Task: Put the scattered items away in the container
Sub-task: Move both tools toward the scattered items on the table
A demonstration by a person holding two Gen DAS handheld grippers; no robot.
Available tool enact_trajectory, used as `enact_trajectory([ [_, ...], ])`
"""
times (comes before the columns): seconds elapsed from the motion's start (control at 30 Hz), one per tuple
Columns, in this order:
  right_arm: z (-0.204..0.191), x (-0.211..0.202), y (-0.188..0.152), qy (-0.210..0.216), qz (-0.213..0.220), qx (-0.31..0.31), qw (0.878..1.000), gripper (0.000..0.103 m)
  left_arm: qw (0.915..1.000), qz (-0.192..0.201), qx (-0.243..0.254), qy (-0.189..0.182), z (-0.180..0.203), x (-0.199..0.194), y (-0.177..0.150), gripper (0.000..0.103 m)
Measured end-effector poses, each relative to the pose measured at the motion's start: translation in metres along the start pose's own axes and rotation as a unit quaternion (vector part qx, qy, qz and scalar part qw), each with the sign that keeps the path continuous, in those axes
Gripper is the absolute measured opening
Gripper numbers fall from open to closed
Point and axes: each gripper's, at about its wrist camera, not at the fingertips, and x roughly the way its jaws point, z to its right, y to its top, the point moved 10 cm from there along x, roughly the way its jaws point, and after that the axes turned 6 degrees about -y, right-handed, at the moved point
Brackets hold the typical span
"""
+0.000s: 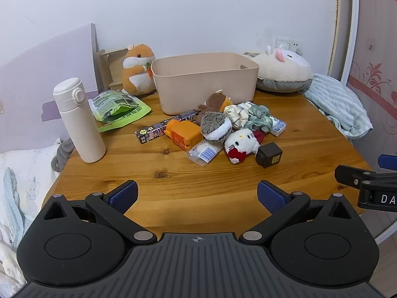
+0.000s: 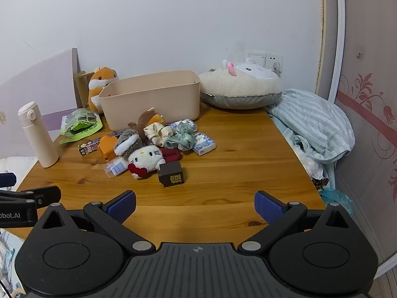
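Hovering over the surface's (image 1: 198, 181) near edge, left gripper (image 1: 197, 196) and right gripper (image 2: 195, 204) both gaping wide, empty; scattered items (image 1: 218, 129) lying heaped mid-surface, just before the beige container (image 1: 206, 82) near the far edge.

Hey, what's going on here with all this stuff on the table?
A tidy-up is about to begin. The left gripper and right gripper both hover open and empty over the near edge of the wooden table. The pile of small toys and packets, including a white cat plush and a dark cube, lies in front of the beige container. Nothing shows inside it.
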Motion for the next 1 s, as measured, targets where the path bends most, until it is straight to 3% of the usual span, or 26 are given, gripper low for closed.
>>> enact_trajectory([
  [0.43,-0.007,0.034,0.014,-0.002,-0.009,-0.004,1.0,0.103,0.9997,-0.014,0.02,0.003,-0.009,0.032,0.017,0.103],
  [0.67,-0.015,0.059,0.021,0.007,-0.023,-0.007,1.0,0.103,0.9995,-0.02,0.021,-0.013,-0.016,0.057,0.027,0.103],
  [1.0,-0.029,0.098,0.027,0.006,-0.042,-0.028,0.999,0.103,0.9994,-0.03,0.012,0.01,-0.045,0.099,0.04,0.103],
])
